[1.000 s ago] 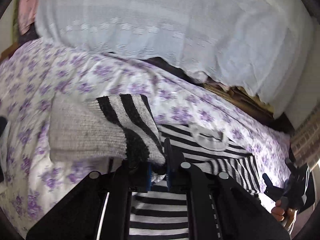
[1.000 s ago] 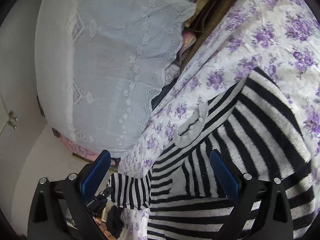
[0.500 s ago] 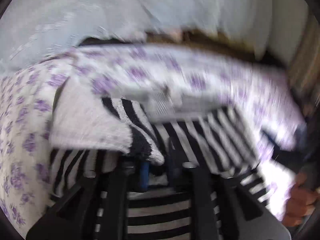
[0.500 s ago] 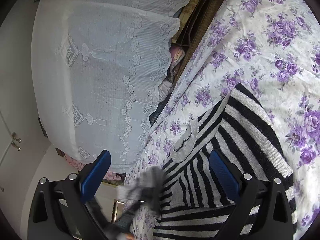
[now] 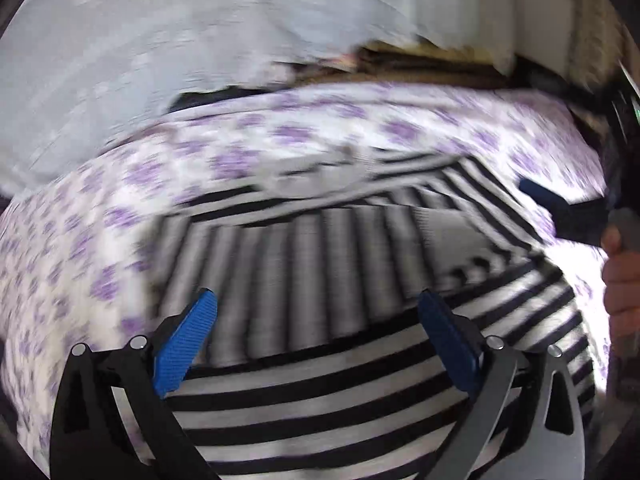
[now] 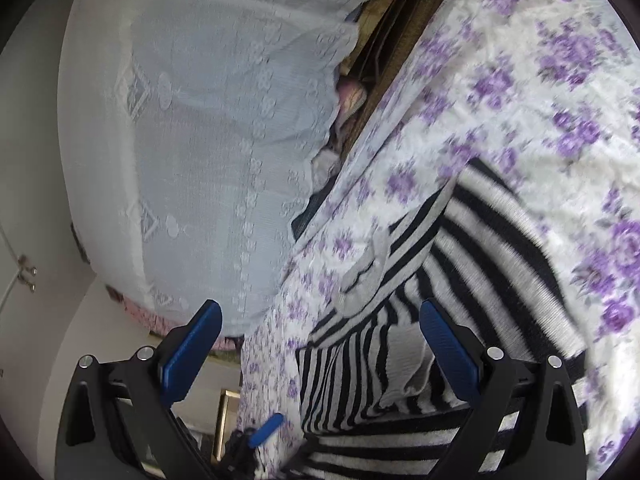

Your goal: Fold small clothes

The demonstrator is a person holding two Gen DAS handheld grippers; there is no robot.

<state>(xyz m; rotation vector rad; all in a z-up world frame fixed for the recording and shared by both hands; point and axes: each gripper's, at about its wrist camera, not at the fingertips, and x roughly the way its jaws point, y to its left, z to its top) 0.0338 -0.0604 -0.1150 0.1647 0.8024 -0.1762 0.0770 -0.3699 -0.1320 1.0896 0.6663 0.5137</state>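
Note:
A black-and-white striped sweater (image 5: 320,392) lies flat on the flowered bedsheet (image 5: 100,240). One sleeve (image 5: 320,268) is folded across its body. My left gripper (image 5: 316,296) hangs just above that sleeve; its jaws are opening wide and nothing is between the blue pads. At the sweater's right edge, a hand (image 5: 624,280) holds my right gripper, of which one blue finger (image 5: 540,196) shows. In the right wrist view my right gripper (image 6: 320,305) stands open over the sweater (image 6: 480,272), beside its grey collar (image 6: 364,280), gripping nothing.
A white lace cloth (image 6: 200,140) drapes over a bulky mass beyond the bed. Dark wood (image 6: 400,40) runs along the bed's far edge. The purple-flowered sheet (image 6: 560,80) spreads around the sweater. A white cupboard door (image 6: 24,240) is at the far left.
The left gripper was shut on the sleeve's grey cuff; it carried the sleeve over the sweater's body, let go and now stands wide open. The right gripper stayed open and nearly still.

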